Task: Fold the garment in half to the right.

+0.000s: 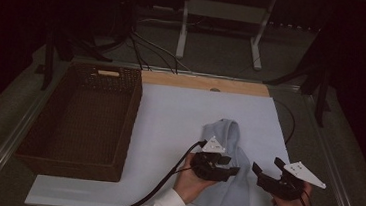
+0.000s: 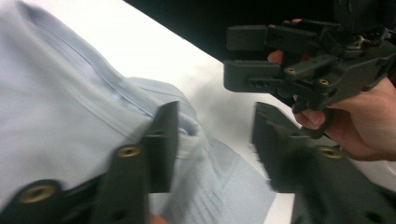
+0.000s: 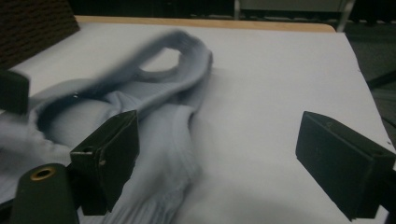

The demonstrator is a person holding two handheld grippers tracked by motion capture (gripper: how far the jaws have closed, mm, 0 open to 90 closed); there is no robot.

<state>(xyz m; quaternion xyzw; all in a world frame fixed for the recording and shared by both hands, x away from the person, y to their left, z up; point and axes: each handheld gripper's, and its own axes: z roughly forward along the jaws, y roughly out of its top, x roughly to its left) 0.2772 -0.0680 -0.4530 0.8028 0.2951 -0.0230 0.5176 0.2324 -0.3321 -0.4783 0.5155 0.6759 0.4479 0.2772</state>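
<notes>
The pale blue cloth (image 1: 229, 157) is spread in a long, rumpled strip on the white table sheet (image 1: 169, 117), running from near the middle of the sheet down toward the person's edge. A folded hem and seam lines are seen on it in the left gripper view (image 2: 70, 102), and a raised loop at its far end is seen in the right gripper view (image 3: 173, 70).

The left gripper (image 1: 225, 169) is held over the lower part of the cloth, its jaws parted; in its own view (image 2: 212, 140) the cloth is seen beneath and beside one jaw, but nothing is pinched between the pads. The right gripper (image 1: 266, 166) is held just beside the cloth's right edge, over bare sheet, with its jaws set wide apart and empty (image 3: 215, 158).

A dark wicker basket (image 1: 81, 119) is placed on the left of the table, well apart from the cloth.
</notes>
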